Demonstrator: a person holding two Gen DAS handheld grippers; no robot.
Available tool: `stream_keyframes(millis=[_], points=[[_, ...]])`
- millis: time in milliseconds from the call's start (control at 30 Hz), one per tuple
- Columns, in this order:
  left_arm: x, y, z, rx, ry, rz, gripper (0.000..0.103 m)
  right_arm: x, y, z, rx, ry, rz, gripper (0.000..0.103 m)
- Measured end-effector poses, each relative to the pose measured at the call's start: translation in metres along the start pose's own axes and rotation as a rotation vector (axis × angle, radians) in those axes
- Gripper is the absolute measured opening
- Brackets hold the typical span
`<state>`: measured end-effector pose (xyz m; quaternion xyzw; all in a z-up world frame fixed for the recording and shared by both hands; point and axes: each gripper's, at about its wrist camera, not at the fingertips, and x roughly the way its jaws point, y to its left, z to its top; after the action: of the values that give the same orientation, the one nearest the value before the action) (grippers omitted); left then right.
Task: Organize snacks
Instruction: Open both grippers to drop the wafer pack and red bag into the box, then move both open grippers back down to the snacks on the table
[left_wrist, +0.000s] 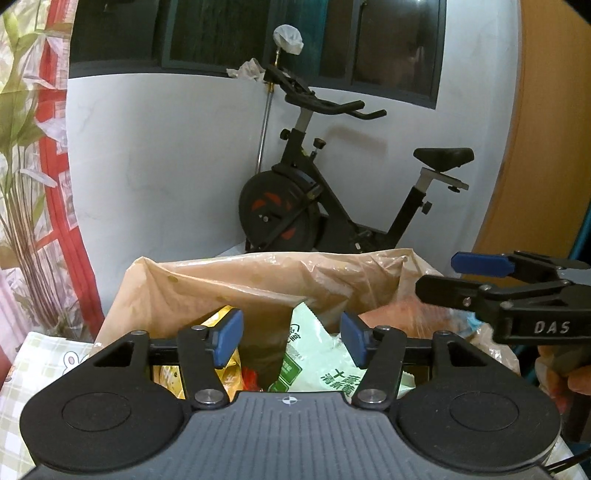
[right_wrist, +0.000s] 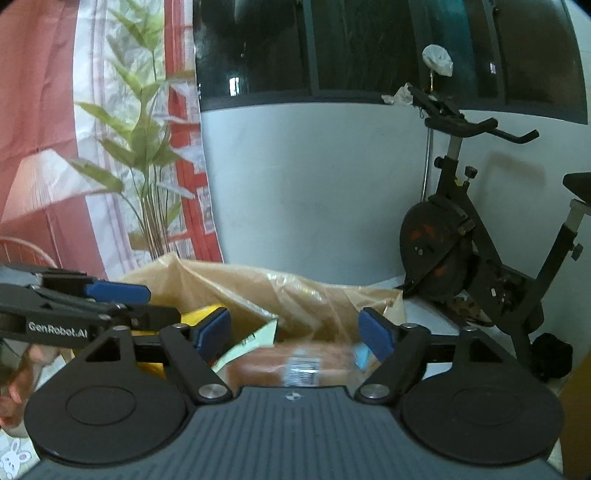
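Observation:
A container lined with a tan plastic bag (left_wrist: 258, 280) holds several snack packets. In the left wrist view a pale green packet (left_wrist: 314, 354) and a yellow packet (left_wrist: 229, 369) lie inside, below my open, empty left gripper (left_wrist: 291, 338). My right gripper (left_wrist: 480, 275) reaches in from the right over the bag's rim. In the right wrist view my right gripper (right_wrist: 295, 330) is open above a blurred orange-brown packet (right_wrist: 295, 363) with a white label; nothing sits between its pads. The left gripper (right_wrist: 118, 295) shows at the left, above the bag (right_wrist: 295, 291).
A black exercise bike (left_wrist: 325, 199) stands behind the bag against a white wall. A red patterned curtain and a leafy plant (right_wrist: 144, 155) are at the left. A checked cloth (left_wrist: 44, 354) covers the surface beside the bag. An orange door (left_wrist: 546, 129) is at the right.

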<state>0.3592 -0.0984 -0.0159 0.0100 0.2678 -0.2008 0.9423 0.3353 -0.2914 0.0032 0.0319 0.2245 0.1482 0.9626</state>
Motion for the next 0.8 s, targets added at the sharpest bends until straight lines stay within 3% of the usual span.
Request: stream_keyframes(millis=[267,467,567,667,800], points=[[-0.012,0.005,-0.006,-0.034,0.011,0.012,0.061,-0.014,0.003,0.000,0.009,-0.016,0.019,0.078],[-0.028,0.010,-0.010,-0.045,0.002,0.023,0.061,-0.008,0.006,-0.006,0.036,0.050,0.002,0.067],[-0.035,0.013,-0.014,-0.047,0.002,0.027,0.062,0.002,0.004,-0.012,0.106,0.119,0.019,0.049],[-0.039,0.016,-0.017,-0.053,0.006,0.032,0.062,0.009,0.004,-0.017,0.181,0.183,0.060,0.049],[-0.048,0.020,-0.020,-0.063,-0.001,0.031,0.062,0.001,0.009,-0.013,0.177,0.155,0.029,0.049]])
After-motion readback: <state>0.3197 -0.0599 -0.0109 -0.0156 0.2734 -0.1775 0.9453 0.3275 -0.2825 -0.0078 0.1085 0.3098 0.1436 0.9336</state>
